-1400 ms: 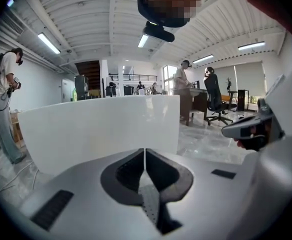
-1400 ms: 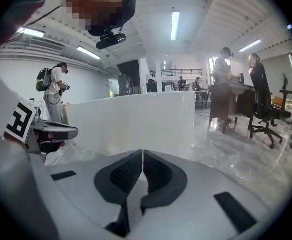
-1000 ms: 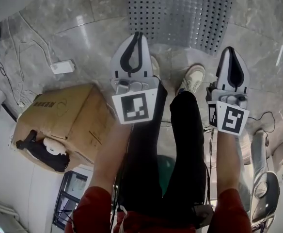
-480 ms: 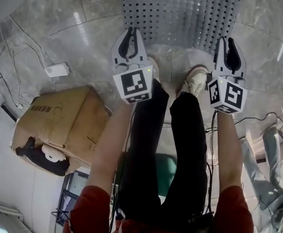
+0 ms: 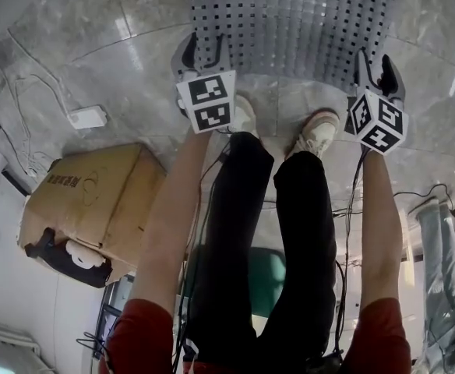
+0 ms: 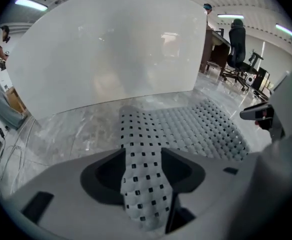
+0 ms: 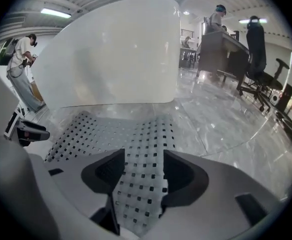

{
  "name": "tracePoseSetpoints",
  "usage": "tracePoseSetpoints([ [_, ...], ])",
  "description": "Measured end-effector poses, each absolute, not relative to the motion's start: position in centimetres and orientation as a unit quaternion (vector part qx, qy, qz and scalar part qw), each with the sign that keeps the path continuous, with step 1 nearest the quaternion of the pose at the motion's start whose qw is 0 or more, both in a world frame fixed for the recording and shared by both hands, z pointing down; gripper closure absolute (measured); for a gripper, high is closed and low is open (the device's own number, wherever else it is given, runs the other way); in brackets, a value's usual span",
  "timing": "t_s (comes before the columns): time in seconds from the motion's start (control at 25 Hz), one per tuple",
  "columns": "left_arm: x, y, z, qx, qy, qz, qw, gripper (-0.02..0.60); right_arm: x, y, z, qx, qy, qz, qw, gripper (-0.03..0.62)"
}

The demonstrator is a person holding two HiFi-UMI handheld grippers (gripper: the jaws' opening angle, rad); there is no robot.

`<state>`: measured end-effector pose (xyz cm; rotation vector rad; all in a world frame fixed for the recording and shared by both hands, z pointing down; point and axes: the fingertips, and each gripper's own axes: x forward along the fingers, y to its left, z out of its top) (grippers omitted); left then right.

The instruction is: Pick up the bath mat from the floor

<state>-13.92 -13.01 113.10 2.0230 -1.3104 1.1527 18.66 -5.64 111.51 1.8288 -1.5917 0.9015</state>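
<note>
Now the person is holding both grippers low at the near edge of the bath mat point(image 5: 290, 22), which is lying on the marble floor point(image 5: 95, 61) just ahead of the person's shoes point(image 5: 315, 135). The left gripper point(image 5: 202, 51) is hanging over the mat's near left corner, and the right gripper point(image 5: 377, 65) is hanging over its near right corner. Both pairs of jaws have just been opening and are standing spread. In each gripper view a strip of the grey, hole-dotted mat is showing in the gap between them, and neither pair is pinching it. A cardboard box point(image 5: 95, 189) is sitting on the floor at the person's left, well apart from the mat.
</note>
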Motion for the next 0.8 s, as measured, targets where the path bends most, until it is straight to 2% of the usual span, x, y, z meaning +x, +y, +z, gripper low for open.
tracePoseSetpoints([
  [0.24, -15.4, -14.0, 117.4, 0.708, -0.482, 0.433, 0.281, 0.294, 19.7, -4.8, 115.6, 0.667, -0.573, 0.373, 0.295, 0.298],
  [0.8, -16.4, -14.4, 122.9, 0.691, -0.473, 0.445, 0.318, 0.255, 22.6, -3.9, 122.2, 0.67, -0.518, 0.434, 0.306, 0.27],
])
